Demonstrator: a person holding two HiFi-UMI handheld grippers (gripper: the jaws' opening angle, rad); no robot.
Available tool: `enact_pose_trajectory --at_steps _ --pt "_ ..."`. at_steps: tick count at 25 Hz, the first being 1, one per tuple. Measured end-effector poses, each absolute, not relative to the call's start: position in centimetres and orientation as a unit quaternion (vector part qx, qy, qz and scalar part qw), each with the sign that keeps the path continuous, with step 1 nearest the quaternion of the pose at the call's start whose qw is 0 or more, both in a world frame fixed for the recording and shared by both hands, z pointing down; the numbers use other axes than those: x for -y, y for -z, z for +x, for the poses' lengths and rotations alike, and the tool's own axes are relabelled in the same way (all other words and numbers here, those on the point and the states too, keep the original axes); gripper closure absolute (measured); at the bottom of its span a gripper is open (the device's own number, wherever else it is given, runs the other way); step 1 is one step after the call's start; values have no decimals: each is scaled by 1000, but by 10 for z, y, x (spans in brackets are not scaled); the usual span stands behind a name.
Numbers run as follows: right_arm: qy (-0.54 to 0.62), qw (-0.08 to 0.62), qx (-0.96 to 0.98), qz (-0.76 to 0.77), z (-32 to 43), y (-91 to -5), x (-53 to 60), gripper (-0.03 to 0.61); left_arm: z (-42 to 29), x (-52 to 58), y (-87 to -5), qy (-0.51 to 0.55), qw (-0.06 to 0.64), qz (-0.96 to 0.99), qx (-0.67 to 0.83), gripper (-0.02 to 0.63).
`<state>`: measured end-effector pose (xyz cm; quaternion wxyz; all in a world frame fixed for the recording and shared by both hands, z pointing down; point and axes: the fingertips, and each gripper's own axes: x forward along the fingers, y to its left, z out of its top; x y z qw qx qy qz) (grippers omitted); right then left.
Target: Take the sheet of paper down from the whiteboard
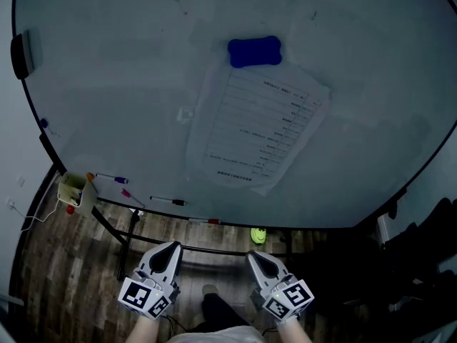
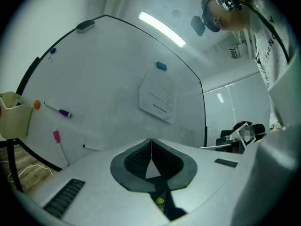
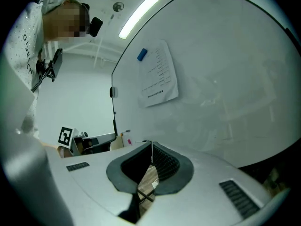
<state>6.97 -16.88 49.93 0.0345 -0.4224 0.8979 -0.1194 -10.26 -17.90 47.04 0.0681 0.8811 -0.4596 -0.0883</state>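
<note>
- whiteboard (image 1: 107, 84): pale grey-white, black rim
- sheet of paper (image 1: 257, 131): white, rows of dark print
- magnet (image 1: 254, 51), at the sheet's twelve o'clock: deep blue
- floor (image 1: 64, 263): brown wood-grain planks
- left gripper (image 1: 173, 246) and right gripper (image 1: 253, 255): light grey, with black-and-white square markers

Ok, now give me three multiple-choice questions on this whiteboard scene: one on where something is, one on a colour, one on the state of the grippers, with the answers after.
1. Where does the magnet sit on the sheet of paper?
A. at its top edge
B. at its bottom edge
C. off the sheet entirely

2. What colour is the magnet?
A. red
B. blue
C. yellow

3. How are the left gripper and the right gripper?
A. both shut, holding nothing
B. both wide open
C. both shut on the sheet

Answers:
1 A, the magnet pins the sheet's top edge to the whiteboard.
2 B, it is plainly blue in the head view.
3 A, each gripper view shows the jaws together with nothing between them, short of the sheet.
</note>
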Motion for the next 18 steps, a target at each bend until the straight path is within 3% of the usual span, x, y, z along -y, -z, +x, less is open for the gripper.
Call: enact_pose_trajectory --at_steps 5,6,8,18 --pt "107 74 -899 -419 76 -476 188 558 -101 197 -457 98 58 881 459 597" --pt "107 88 -900 -414 79 -470 191 558 -100 201 -453 104 57 879 461 579" --pt "108 109 -898 -412 85 -463 198 558 -96 205 -447 110 55 880 459 472" --pt "102 131 -894 -417 98 -443 238 557 -83 226 -435 106 35 883 455 466"
